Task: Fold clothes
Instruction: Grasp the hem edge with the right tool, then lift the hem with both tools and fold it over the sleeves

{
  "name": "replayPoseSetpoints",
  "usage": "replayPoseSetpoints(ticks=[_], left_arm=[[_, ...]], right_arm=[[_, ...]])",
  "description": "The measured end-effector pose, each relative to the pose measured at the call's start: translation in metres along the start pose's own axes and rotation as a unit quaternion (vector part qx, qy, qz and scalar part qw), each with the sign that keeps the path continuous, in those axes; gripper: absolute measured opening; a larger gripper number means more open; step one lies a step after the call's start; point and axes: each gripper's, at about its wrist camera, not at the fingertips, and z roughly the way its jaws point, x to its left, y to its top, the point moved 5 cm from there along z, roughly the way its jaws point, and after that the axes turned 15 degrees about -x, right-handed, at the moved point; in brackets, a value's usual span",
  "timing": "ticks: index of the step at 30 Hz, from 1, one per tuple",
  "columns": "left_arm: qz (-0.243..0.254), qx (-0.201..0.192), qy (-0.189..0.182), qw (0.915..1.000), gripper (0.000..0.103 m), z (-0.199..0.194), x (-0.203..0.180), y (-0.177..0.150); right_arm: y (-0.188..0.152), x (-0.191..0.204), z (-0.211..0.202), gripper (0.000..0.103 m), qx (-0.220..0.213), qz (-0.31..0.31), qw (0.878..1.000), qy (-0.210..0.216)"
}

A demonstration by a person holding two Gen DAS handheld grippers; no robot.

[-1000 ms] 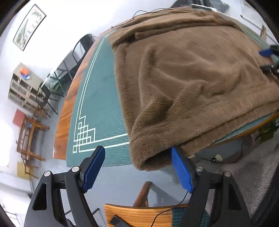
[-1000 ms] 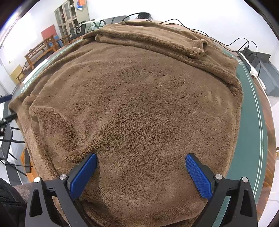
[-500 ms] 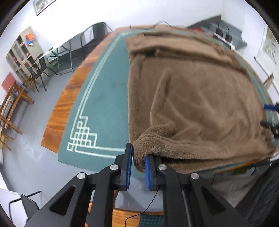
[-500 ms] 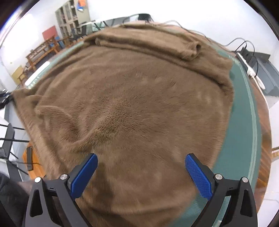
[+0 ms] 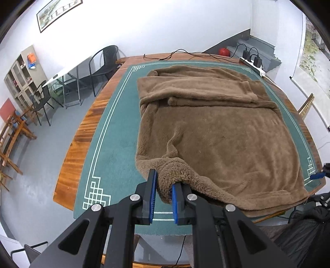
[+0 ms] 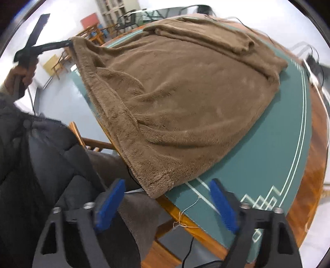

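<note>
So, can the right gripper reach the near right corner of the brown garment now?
Probably yes. The right gripper is open, and the garment corner hangs off the table edge just ahead of its fingers, with nothing between.

White walls [image 5: 165, 26] with a framed picture [image 5: 58, 14] enclose a grey floor [image 5: 41, 156], where a wooden worktop [image 5: 82, 142] under a green mat [image 5: 115, 148] stands near black chairs [image 5: 104, 64], a glass table [image 5: 68, 71], a cabinet [image 5: 22, 76] and wooden chairs [image 5: 12, 136].
</note>
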Motion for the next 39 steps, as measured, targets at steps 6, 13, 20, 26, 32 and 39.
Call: replayPoseSetpoints(ticks=[6,13,20,26,32,39], left_arm=[[0.002,-0.006,0.001,1.0000,0.015,-0.007,-0.002,0.007],[0.002,-0.014,0.004,0.9999,0.015,-0.014,-0.004,0.016],[0.016,-0.015,0.011,0.9997,0.017,-0.016,-0.002,0.021],[0.013,-0.026,-0.009,0.9995,0.018,-0.024,0.006,0.035],[0.006,-0.066,-0.016,0.9977,0.018,-0.037,0.009,0.069],[0.024,-0.104,-0.023,0.9940,0.018,-0.041,0.009,0.114]], right_arm=[[-0.005,0.001,0.009,0.063,0.010,0.003,1.000,0.007],[-0.004,-0.003,0.027,0.063,0.025,-0.011,1.000,-0.012],[0.007,-0.002,0.015,0.013,-0.010,-0.032,0.998,-0.062],[0.034,-0.040,-0.035,0.011,-0.075,0.055,0.994,-0.066],[0.084,-0.057,-0.077,0.011,-0.156,0.072,0.981,-0.090],[0.138,-0.083,-0.107,0.011,-0.224,0.072,0.963,-0.131]])
